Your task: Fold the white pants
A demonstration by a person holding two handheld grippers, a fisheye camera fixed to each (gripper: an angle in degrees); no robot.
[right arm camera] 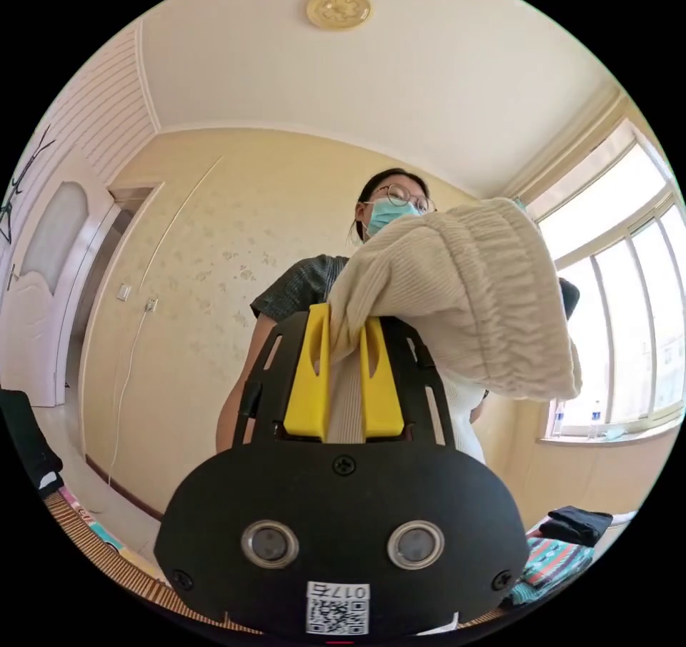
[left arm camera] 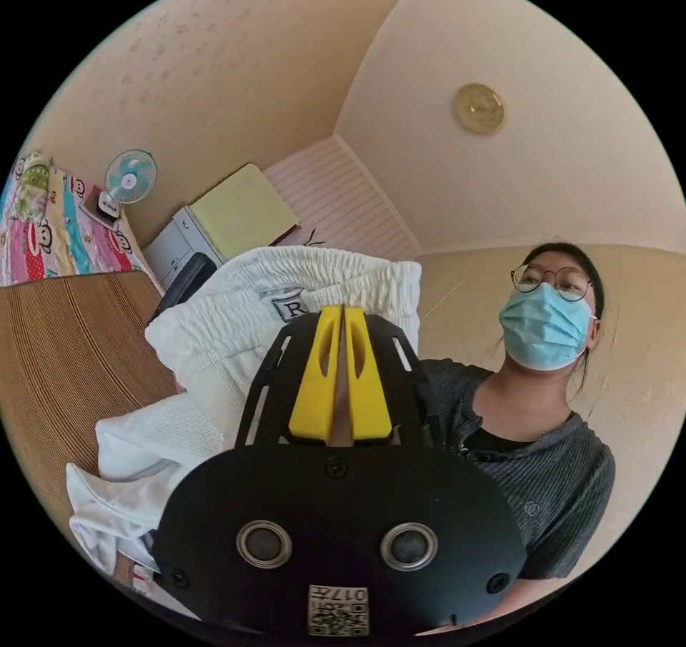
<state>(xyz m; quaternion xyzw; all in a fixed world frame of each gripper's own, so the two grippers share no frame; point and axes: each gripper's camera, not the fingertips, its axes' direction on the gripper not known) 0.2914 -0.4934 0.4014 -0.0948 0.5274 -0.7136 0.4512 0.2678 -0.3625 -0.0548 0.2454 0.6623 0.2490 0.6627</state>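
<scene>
In the left gripper view, a brown ribbed mat (left arm camera: 64,361) lies left of the left gripper (left arm camera: 341,318), whose two yellow fingers (left arm camera: 316,382) stand nearly closed on a strip of the white pants (left arm camera: 236,318), the ribbed cloth with its gathered elastic waistband bunching just beyond the tips and trailing down to the left. A person (left arm camera: 532,418) in a grey ribbed top stands to the right. In the right gripper view, the right gripper (right arm camera: 344,318) clamps its two yellow fingers (right arm camera: 309,382) on a fold of the same cream-white knit, whose puckered waistband balloons up and right of the tips, lifted before the person's chest.
</scene>
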